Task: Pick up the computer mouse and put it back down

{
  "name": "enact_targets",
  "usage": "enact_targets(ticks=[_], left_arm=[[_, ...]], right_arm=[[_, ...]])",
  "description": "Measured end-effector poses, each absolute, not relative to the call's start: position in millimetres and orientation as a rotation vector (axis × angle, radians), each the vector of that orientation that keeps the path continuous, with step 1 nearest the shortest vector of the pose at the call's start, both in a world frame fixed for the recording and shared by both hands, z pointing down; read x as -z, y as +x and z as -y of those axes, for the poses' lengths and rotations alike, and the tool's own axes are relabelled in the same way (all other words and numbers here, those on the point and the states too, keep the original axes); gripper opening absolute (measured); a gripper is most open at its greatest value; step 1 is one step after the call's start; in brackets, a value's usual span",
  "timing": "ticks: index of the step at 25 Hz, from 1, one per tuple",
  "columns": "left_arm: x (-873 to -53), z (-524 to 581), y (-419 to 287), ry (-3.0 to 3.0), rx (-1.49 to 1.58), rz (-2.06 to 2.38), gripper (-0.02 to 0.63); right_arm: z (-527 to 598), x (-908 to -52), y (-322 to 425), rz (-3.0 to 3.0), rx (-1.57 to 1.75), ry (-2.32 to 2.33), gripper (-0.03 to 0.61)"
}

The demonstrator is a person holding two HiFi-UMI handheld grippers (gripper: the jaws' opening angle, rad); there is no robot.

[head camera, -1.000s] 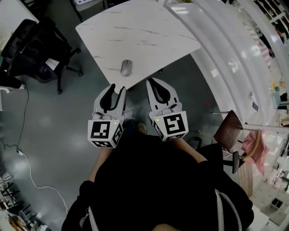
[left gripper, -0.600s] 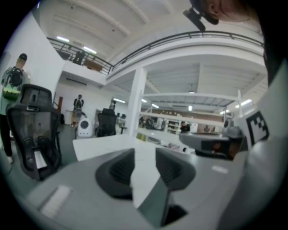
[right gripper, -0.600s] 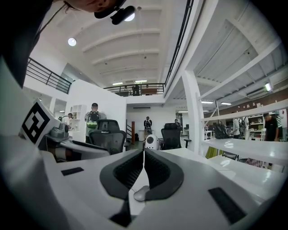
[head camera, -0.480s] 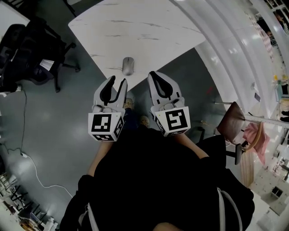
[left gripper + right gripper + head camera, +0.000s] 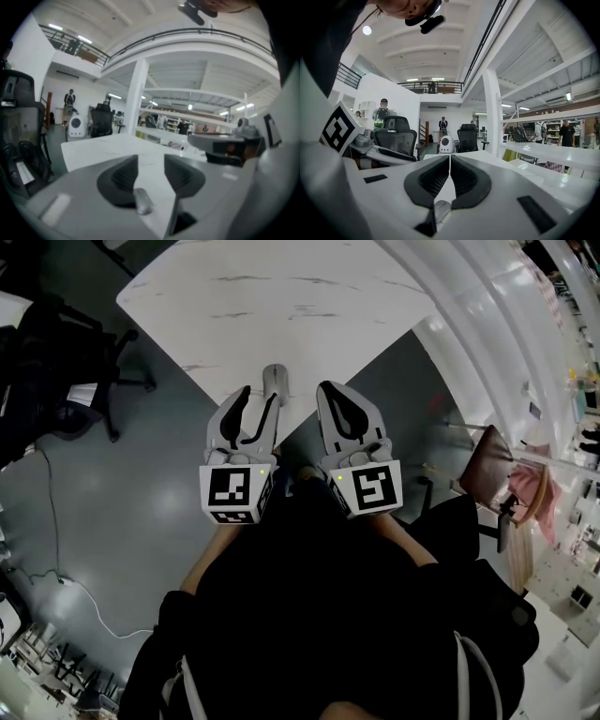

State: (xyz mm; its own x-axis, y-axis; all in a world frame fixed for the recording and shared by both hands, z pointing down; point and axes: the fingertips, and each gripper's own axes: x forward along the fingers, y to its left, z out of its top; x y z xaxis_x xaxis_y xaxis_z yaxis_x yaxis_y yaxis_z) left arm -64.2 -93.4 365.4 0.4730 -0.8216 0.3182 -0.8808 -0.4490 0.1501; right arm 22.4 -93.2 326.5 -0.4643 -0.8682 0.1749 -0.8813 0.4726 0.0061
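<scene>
The mouse (image 5: 275, 379) lies flat on the white table (image 5: 309, 296), close to its near corner, with its long side pointing away from you.

Your left gripper (image 5: 259, 397) is right at it. Its jaws stand apart and have just been opening. In the head view the mouse sits just past the tips, nearer this gripper's right finger (image 5: 269, 418) than its left one. In the left gripper view the mouse shows low in the gap between the two dark pads (image 5: 123, 176). Neither pad presses on it, so nothing is gripped.

Your right gripper (image 5: 330, 390) is beside the left gripper and just to the right of the mouse, with its tips at the table's near edge. Its jaws are closed, tip against tip, and nothing is held between them. In the right gripper view a pale rounded shape shows low in the opening behind the closed tips. It is probably the mouse seen past the jaws, but the view is too cramped there to be sure.
</scene>
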Motion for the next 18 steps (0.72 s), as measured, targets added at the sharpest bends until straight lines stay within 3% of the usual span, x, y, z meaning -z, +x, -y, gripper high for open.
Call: enact_targets(ticks=[18], left_arm=[[-470,131,-47,2.24,-0.46,1.314,0.226]], right_arm=[[128,-392,21,2.436,-0.271,1.497,0.021]])
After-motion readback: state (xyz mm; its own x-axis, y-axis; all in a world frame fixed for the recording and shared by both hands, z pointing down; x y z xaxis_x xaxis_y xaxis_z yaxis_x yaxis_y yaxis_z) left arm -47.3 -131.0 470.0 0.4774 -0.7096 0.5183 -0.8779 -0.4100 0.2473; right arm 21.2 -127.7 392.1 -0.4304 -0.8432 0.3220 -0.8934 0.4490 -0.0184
